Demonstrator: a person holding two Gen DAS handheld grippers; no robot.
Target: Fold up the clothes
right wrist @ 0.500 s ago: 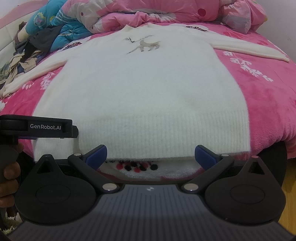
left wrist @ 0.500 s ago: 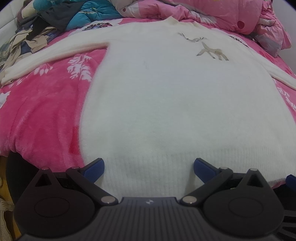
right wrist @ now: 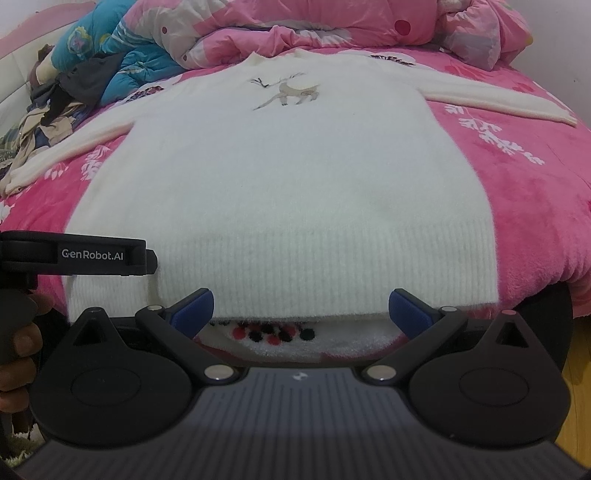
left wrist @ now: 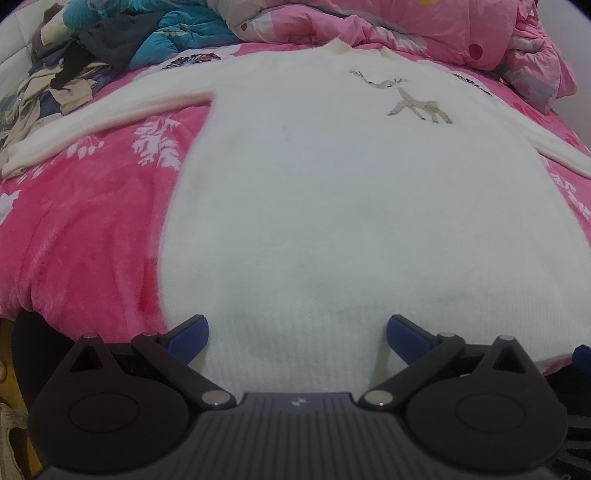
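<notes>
White and fuzzy, a sweater (right wrist: pixel 280 184) lies flat and face up on a bed covered by a pink blanket (right wrist: pixel 524 206) with white leaf prints. Both sleeves stretch out to the sides, and a small deer design (right wrist: pixel 291 92) sits on the chest. The ribbed hem hangs at the near edge of the bed. The left gripper (left wrist: pixel 297 332) hovers over the hem with its blue-tipped jaws spread wide, holding nothing. The right gripper (right wrist: pixel 301 312) is just in front of the hem, jaws equally wide and empty. A pink quilt (right wrist: pixel 332 33) and a pile of clothes (right wrist: pixel 74 85) lie at the far end.
</notes>
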